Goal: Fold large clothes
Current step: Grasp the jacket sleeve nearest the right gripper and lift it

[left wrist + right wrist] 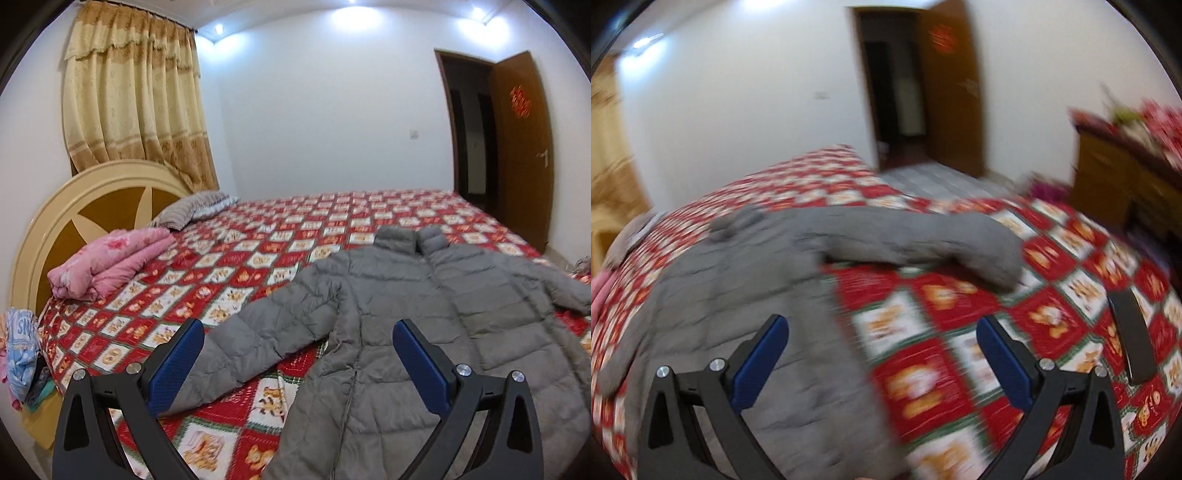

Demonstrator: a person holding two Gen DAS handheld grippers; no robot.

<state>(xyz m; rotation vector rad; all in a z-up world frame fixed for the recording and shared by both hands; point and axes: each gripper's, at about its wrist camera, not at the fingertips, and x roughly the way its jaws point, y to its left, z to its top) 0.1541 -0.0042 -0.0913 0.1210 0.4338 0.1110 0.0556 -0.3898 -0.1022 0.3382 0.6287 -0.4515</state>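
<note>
A grey quilted puffer jacket lies spread flat on the bed, collar toward the far side, both sleeves stretched out. My left gripper hovers open above the jacket's left sleeve and side, nothing between its blue pads. In the blurred right wrist view the same jacket fills the left part, its right sleeve reaching out to the right. My right gripper hangs open over the jacket's right edge and the bedspread, holding nothing.
The bed carries a red and white checked bedspread. A folded pink blanket and a striped pillow lie by the headboard. A dark flat object rests on the bed at right. An open door and a wooden cabinet stand beyond.
</note>
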